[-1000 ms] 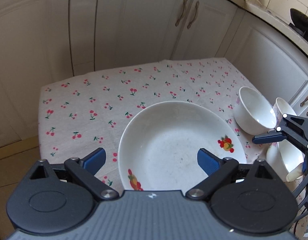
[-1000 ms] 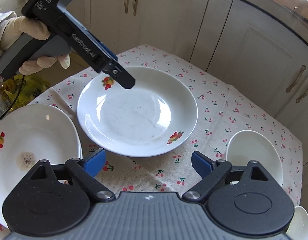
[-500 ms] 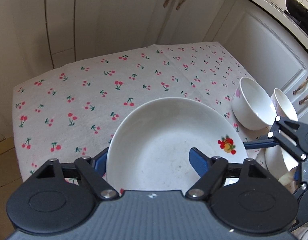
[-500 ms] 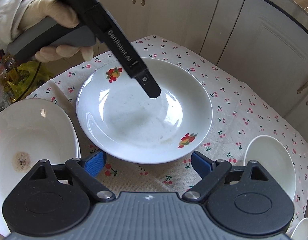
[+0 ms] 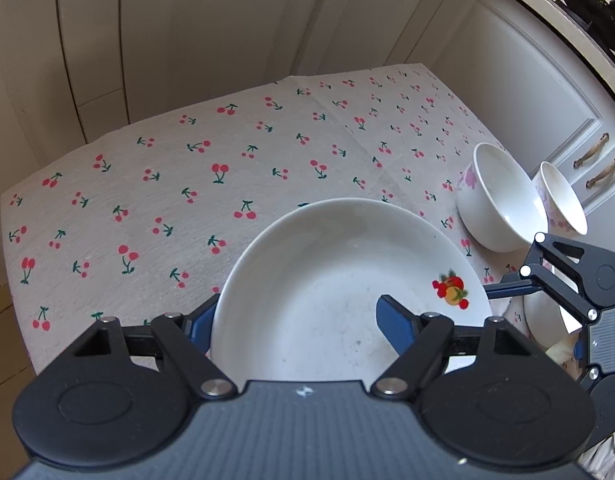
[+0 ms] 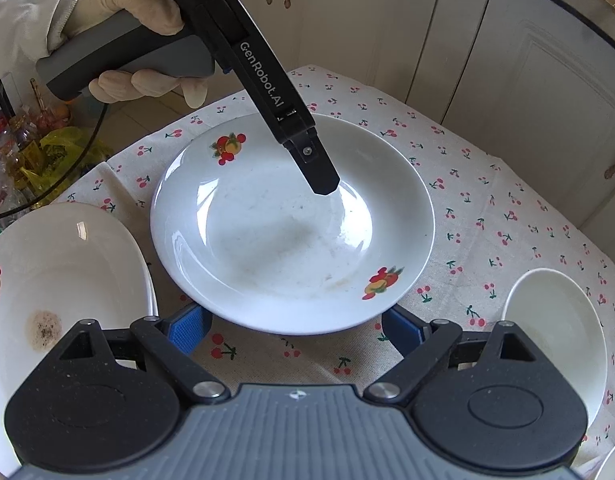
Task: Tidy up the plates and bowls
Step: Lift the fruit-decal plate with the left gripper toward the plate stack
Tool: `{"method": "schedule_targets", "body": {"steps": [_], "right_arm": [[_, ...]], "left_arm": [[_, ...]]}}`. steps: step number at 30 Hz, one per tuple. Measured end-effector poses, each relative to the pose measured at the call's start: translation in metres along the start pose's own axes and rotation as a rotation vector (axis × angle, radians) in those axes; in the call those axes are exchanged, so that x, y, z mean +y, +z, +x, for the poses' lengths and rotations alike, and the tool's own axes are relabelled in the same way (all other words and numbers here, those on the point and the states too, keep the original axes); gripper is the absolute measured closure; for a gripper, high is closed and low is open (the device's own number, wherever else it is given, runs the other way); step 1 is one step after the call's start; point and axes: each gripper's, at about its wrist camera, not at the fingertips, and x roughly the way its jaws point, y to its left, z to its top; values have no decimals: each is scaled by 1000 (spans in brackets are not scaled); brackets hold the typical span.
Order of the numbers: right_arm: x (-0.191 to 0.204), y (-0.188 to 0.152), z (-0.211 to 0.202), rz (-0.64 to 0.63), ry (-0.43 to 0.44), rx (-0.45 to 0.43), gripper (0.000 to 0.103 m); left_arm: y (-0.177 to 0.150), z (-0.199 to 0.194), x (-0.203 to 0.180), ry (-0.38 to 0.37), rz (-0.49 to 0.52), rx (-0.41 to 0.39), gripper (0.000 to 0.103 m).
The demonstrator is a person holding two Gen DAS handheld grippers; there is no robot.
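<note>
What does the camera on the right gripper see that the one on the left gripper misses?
Only the right wrist view shows the stained plate, the gloved hand holding the left gripper, and yellow bags on the floor. Only the left wrist view shows the second small bowl, the stove pan and the right gripper. Both show the fruit-print plate, the cherry tablecloth and a white bowl.

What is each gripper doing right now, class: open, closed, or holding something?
Left gripper: open, straddling the fruit-print plate rim.
Right gripper: open, holding nothing.
</note>
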Motion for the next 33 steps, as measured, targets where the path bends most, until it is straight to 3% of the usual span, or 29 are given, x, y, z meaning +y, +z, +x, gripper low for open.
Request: {"method": "schedule_targets", "body": {"steps": [11,33], "right_arm": [[1,4,6,11,-7,26,8],[4,3,-9,11,-55,-10,8]], "left_arm": [[2,1,-1,-6,13,11,23],[3,-4,-10,13,32,-22,23]]}}
